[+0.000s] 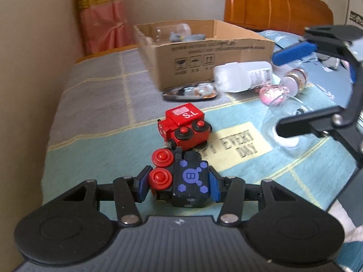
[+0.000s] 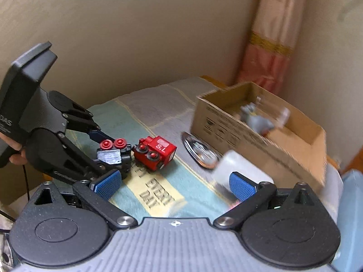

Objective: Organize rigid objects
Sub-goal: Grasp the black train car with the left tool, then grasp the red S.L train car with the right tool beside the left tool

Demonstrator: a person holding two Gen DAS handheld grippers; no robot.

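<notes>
The left claw point(image 1: 179, 184) is closed on a black toy train car point(image 1: 189, 181), its blue pads point(image 1: 142, 187) pressed against the car's two sides; the car has red wheels and a blue "B" emblem on its upper face, and it sits low over the bedspread point(image 1: 90, 117) at the near end of the bed. Just beyond it, touching or nearly touching its far end, a red toy train car point(image 1: 185, 128) marked "S.L" rests on the bedspread beside a yellow patch with printed lettering. The right claw point(image 2: 175, 187) is spread wide with nothing between its blue pads point(image 2: 241, 187), held above the bedspread to the right of the two cars; in the left wrist view it shows at the right edge. Farther off, an open cardboard box point(image 1: 217, 52) stands on the bed with a few blurred grey and clear things inside. Against its near side lies a flat shiny packet point(image 1: 190, 91), and to the right of that a white plastic bottle point(image 1: 244, 76) lies on its side, with a pink trinket point(image 1: 272, 95) and a small jar point(image 1: 295, 79) near it. A pink curtain point(image 1: 102, 15) hangs in the far corner, and a wooden headboard point(image 1: 272, 4) stands behind the box to the right.
</notes>
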